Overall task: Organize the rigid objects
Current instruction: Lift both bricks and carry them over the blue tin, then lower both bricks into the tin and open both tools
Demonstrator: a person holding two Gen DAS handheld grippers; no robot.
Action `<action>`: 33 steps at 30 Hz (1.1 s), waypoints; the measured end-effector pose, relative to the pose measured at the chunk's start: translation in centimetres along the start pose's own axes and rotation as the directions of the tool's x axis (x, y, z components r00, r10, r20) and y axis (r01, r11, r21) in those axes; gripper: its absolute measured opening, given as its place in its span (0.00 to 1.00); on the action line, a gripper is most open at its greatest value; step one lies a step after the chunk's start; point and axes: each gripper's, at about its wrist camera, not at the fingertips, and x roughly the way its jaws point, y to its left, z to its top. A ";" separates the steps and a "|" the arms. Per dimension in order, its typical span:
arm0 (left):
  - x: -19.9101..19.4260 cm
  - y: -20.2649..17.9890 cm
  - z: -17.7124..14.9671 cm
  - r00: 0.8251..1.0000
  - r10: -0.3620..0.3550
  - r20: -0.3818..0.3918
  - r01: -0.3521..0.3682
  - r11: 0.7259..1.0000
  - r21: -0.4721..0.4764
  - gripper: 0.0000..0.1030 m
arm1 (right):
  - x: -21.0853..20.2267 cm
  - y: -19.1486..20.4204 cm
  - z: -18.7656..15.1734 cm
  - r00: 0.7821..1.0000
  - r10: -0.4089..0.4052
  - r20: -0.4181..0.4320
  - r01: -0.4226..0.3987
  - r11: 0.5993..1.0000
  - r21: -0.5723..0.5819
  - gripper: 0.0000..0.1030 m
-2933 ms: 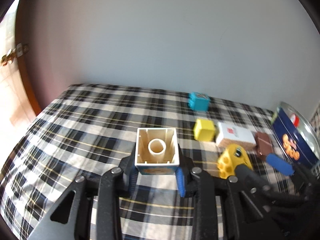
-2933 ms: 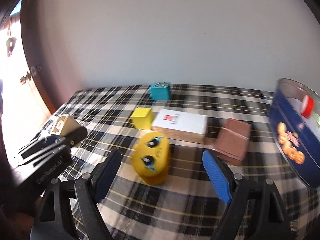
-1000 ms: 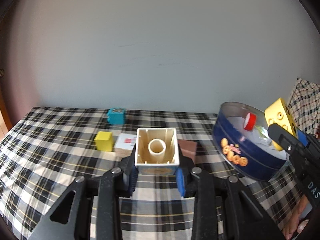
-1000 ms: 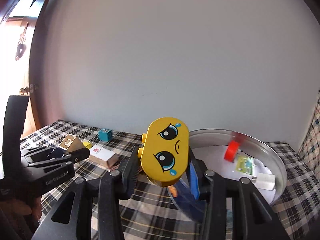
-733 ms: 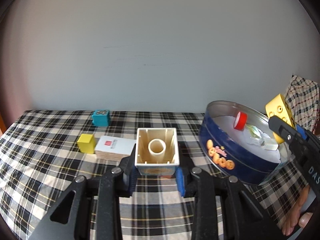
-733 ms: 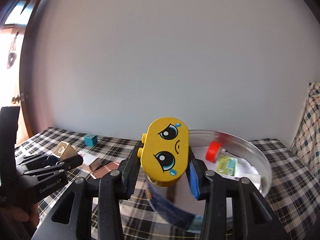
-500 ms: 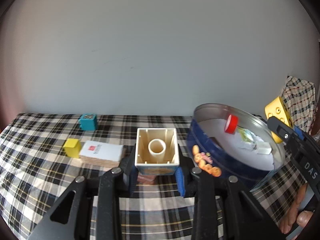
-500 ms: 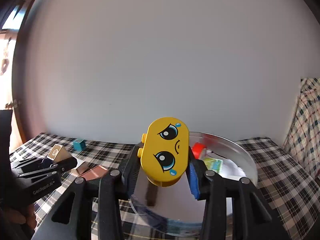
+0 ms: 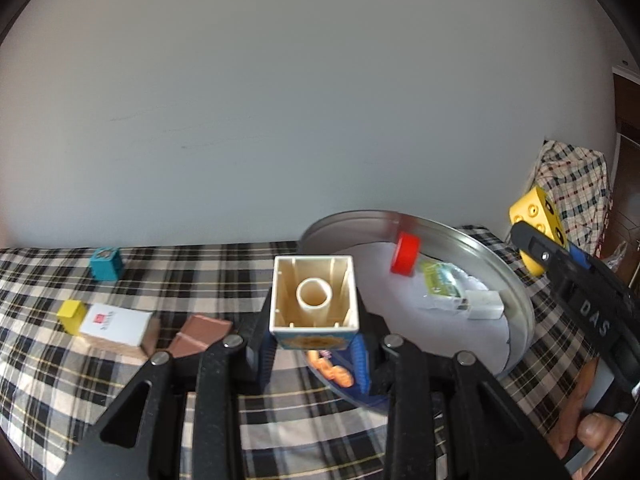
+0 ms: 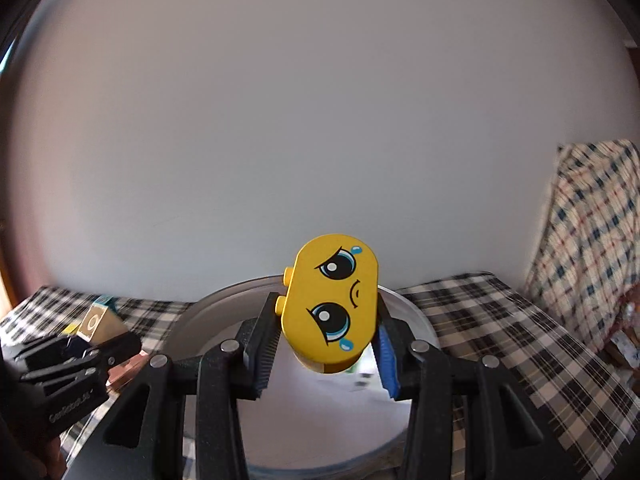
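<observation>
My left gripper (image 9: 314, 354) is shut on a cream hollow cube block (image 9: 313, 296), held above the near rim of the round blue cookie tin (image 9: 516, 308). My right gripper (image 10: 326, 356) is shut on a yellow crying-face block (image 10: 334, 304), held over the tin (image 10: 420, 324). That block also shows in the left wrist view (image 9: 538, 236) at the far right. Inside the tin lie a red cap (image 9: 406, 254), a green-labelled packet (image 9: 442, 282) and a white piece (image 9: 484, 304).
On the plaid cloth (image 9: 80, 376) to the left lie a brown block (image 9: 202, 334), a white-topped wooden block (image 9: 116, 324), a yellow cube (image 9: 72, 314) and a teal cube (image 9: 105, 264). A grey wall stands behind. A plaid pillow (image 10: 592, 240) is at the right.
Both grippers have moved right toward the tin with their blocks held. The tin now sits under the right gripper and just ahead of the left one.
</observation>
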 end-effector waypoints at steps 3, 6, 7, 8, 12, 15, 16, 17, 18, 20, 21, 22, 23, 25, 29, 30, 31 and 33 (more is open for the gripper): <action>0.7 -1.2 0.2 1.000 -0.013 -0.005 0.013 1.000 0.015 0.29 | 0.5 -1.6 0.4 1.000 -0.031 -0.001 0.031 0.999 0.027 0.44; 1.5 -2.4 0.3 1.000 -0.028 -0.012 0.028 0.999 0.032 0.29 | 0.9 -2.4 0.3 0.998 -0.054 -0.008 0.054 0.998 0.030 0.44; 1.9 -2.9 0.3 0.999 -0.033 -0.017 0.033 0.999 0.037 0.29 | 1.2 -2.5 0.2 0.998 -0.059 -0.012 0.059 0.998 0.029 0.44; 2.1 -3.2 0.4 0.999 -0.036 -0.020 0.037 0.998 0.041 0.29 | 1.4 -2.6 0.2 0.998 -0.065 -0.016 0.065 0.998 0.020 0.44; 3.1 -4.7 0.5 0.998 -0.047 -0.030 0.049 0.997 0.066 0.29 | 2.7 -2.9 0.0 0.996 -0.078 -0.046 0.077 0.997 -0.024 0.44; 3.8 -5.6 0.3 0.998 -0.054 -0.043 0.057 0.995 0.083 0.29 | 3.5 -3.0 -0.4 0.991 -0.102 -0.086 0.097 0.993 -0.060 0.44; 4.1 -5.9 0.3 0.997 -0.057 -0.050 0.061 0.994 0.086 0.29 | 3.7 -3.0 -0.6 0.990 -0.108 -0.091 0.102 0.992 -0.074 0.44; 4.5 -6.1 0.3 0.997 -0.058 -0.054 0.063 0.994 0.087 0.29 | 3.8 -3.1 -0.6 0.989 -0.108 -0.098 0.100 0.992 -0.082 0.44; 4.8 -6.3 0.3 0.996 -0.058 -0.060 0.064 0.994 0.088 0.29 | 3.9 -3.2 -0.7 0.989 -0.107 -0.106 0.098 0.992 -0.082 0.44; 5.5 -6.7 0.3 0.996 -0.056 -0.075 0.062 0.994 0.086 0.29 | 4.4 -3.3 -0.9 0.985 -0.107 -0.136 0.098 0.993 -0.073 0.44; 5.7 -6.8 0.3 0.995 -0.056 -0.079 0.063 0.994 0.084 0.29 | 4.6 -3.4 -0.9 0.983 -0.104 -0.148 0.095 0.993 -0.067 0.44; 6.0 -6.9 0.3 0.995 -0.056 -0.085 0.063 0.994 0.084 0.29 | 4.8 -3.5 -1.0 0.982 -0.100 -0.161 0.090 0.994 -0.064 0.44; 6.2 -7.1 0.3 0.994 -0.054 -0.091 0.062 0.994 0.088 0.29 | 4.9 -3.4 -1.1 0.981 -0.099 -0.169 0.089 0.994 -0.066 0.44; 6.6 -7.6 0.2 0.994 -0.050 -0.099 0.060 0.993 0.099 0.29 | 5.2 -3.2 -1.3 0.979 -0.095 -0.181 0.082 0.994 -0.074 0.44; 7.2 -8.0 -0.2 0.992 -0.026 -0.123 0.041 0.992 0.122 0.29 | 6.2 -2.5 -2.0 0.968 -0.096 -0.230 0.073 0.992 -0.106 0.44; 7.3 -8.1 -0.3 0.993 -0.014 -0.120 0.031 0.990 0.136 0.29 | 6.4 -2.3 -2.2 0.966 -0.095 -0.242 0.069 0.991 -0.112 0.44; 7.2 -8.1 -0.4 0.993 -0.003 -0.117 0.019 0.989 0.143 0.29 | 6.5 -2.2 -2.3 0.964 -0.093 -0.249 0.066 0.991 -0.113 0.44; 7.3 -8.0 -0.3 0.993 0.003 -0.118 0.014 0.990 0.141 0.29 | 6.7 -2.2 -2.5 0.962 -0.087 -0.259 0.059 0.992 -0.113 0.44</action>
